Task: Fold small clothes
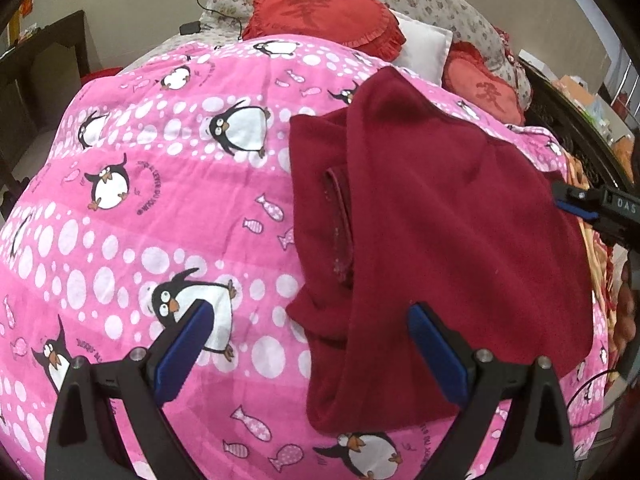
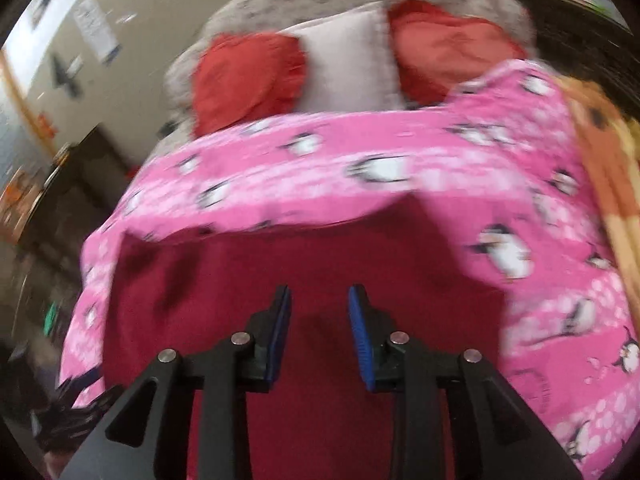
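A dark red fleece garment (image 1: 440, 200) lies spread on a pink penguin-print blanket (image 1: 160, 200), with one side folded over and a pocket slit (image 1: 338, 220) showing near its left edge. My left gripper (image 1: 308, 308) is wide open above the garment's near left corner, one finger over the blanket and the other over the cloth, with nothing held. In the blurred right wrist view, my right gripper (image 2: 318, 292) hovers over the garment (image 2: 320, 248) with a narrow gap between its blue pads and nothing pinched. That gripper (image 1: 560, 196) also shows at the garment's right edge.
Two red heart cushions (image 1: 324, 8) (image 1: 488, 84) and a white pillow (image 1: 424, 44) lie at the head of the bed. Dark furniture (image 1: 40, 60) stands to the left. An orange patterned cover (image 2: 608, 168) and a black cable (image 1: 592, 400) run along the right side.
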Motion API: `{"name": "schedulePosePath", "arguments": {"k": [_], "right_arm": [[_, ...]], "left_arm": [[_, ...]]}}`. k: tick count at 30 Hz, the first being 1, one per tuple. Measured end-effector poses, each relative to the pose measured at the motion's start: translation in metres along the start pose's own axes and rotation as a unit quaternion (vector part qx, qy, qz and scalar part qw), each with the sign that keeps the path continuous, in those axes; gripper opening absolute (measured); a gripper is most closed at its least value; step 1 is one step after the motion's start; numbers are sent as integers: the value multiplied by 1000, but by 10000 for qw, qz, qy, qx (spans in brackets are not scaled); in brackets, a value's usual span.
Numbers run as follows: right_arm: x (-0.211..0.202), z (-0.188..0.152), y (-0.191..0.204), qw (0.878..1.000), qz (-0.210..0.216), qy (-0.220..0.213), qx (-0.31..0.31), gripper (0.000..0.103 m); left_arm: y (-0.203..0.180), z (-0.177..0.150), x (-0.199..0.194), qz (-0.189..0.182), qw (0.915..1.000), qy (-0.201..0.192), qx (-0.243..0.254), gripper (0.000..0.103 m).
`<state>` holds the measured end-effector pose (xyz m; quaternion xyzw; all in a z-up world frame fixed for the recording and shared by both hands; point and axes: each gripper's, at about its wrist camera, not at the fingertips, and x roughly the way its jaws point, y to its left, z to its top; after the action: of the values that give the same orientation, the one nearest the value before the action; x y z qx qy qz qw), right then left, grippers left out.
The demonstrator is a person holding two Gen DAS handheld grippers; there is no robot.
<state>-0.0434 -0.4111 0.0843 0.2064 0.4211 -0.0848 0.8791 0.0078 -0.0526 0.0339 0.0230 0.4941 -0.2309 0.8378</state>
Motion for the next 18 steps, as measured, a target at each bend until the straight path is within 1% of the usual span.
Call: {"name": "schedulePosePath", "arguments": {"k": [1,4,6,7,9,11,16,18], "right_arm": [[8,-1,18,9996,154,183,-142,8],[29,-2,59,9964,553,561,-308,8],[38,-2,81,9941,783,665,-338,10],[44,-2,101,9925,899,721,-398,14],[50,-2,126,9911,978,732,-532,21],[61,0,158,9886,1053,775,-744,31],[92,11,195,9871,793,1016,-951,33],[102,9,210,9848,489,1095,-1260,33]], "left_arm": [[2,-1,0,-15,10000,-5,-24,100],[7,-2,0,-90,9999,-15,-109,100],[11,-3,1,-147,9997,10,-172,100],[12,-4,2,-176,9997,19,-195,100],[14,-5,3,-218,9995,23,-212,100],[16,-7,3,-277,9994,21,-229,100],[31,-13,2,-523,9978,-8,-407,100],[35,-15,2,-621,9970,-20,-464,100]]}}
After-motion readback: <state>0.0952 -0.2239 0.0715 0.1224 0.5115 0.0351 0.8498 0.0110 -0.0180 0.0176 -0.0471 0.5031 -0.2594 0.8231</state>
